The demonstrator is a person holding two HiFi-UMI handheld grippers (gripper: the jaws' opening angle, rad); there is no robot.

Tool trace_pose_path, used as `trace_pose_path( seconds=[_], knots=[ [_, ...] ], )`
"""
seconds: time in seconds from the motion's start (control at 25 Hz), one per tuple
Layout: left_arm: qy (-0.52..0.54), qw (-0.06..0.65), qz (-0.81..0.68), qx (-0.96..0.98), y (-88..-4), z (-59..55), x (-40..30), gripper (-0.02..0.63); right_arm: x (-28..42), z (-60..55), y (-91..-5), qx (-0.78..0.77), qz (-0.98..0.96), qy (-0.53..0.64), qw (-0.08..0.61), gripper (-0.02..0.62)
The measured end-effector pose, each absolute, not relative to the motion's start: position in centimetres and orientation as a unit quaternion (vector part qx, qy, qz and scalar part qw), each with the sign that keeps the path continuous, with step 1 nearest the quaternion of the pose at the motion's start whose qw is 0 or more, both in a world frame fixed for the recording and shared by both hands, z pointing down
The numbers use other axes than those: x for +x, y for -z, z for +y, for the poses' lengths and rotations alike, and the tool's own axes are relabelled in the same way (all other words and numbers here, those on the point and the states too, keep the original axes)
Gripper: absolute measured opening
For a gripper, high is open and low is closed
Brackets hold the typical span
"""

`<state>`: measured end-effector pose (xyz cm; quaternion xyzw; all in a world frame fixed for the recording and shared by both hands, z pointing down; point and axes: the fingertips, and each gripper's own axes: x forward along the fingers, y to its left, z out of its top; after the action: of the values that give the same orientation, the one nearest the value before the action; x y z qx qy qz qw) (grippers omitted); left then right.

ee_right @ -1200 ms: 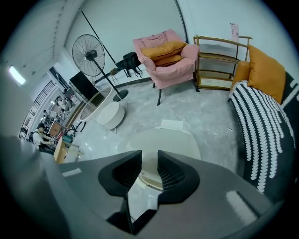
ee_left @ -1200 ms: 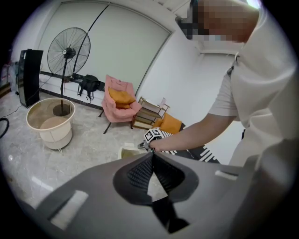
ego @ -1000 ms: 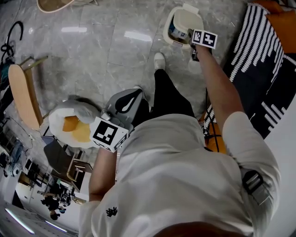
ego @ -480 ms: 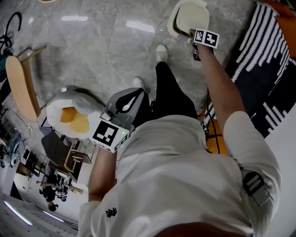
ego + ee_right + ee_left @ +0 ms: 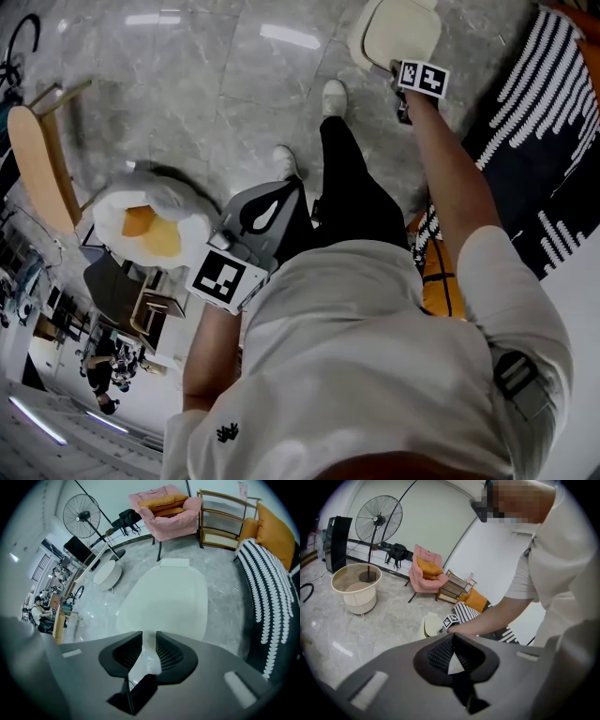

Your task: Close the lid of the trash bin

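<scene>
Pinching the lid [image 5: 168, 597] at its front edge, the right gripper [image 5: 147, 641] holds it over the trash bin [image 5: 360, 39] on the floor ahead; best pressed flat gently. Left gripper [image 5: 451, 644] closed, empty.

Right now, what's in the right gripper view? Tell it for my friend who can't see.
The right tool pinches the near edge of a white trash bin lid, which lies flat and looks closed. Beyond it, on a shiny grey floor, stand a pink armchair and a tall fan.
</scene>
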<state>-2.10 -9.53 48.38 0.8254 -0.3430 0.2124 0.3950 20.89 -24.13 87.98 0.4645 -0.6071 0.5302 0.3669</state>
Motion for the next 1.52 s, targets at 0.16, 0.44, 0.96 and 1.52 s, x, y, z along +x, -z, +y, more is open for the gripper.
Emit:
trace_pose_path(
  seconds=[0.16, 0.44, 0.96, 1.52],
  knots=[
    [-0.214, 0.418, -0.342, 0.814, -49.4, -9.6, -1.9, 0.057, 20.6, -23.5, -89.9, 0.454, -0.602, -0.533, 0.384, 0.089],
    [-0.211, 0.43, -0.347, 0.806, -50.9, -10.0, -2.3, 0.057, 20.5, -23.1, -92.4, 0.45, -0.597, -0.531, 0.4, 0.089],
    [-0.209, 0.426, -0.345, 0.81, -51.9, -10.3, -2.8, 0.057, 20.5, -23.3, -92.7, 0.443, -0.612, -0.511, 0.41, 0.049],
    [-0.157, 0.337, -0.317, 0.873, -45.1, -5.4, -4.9, 0.057, 16.0, -15.3, -80.5, 0.414, -0.675, -0.459, 0.403, 0.049]
  ],
)
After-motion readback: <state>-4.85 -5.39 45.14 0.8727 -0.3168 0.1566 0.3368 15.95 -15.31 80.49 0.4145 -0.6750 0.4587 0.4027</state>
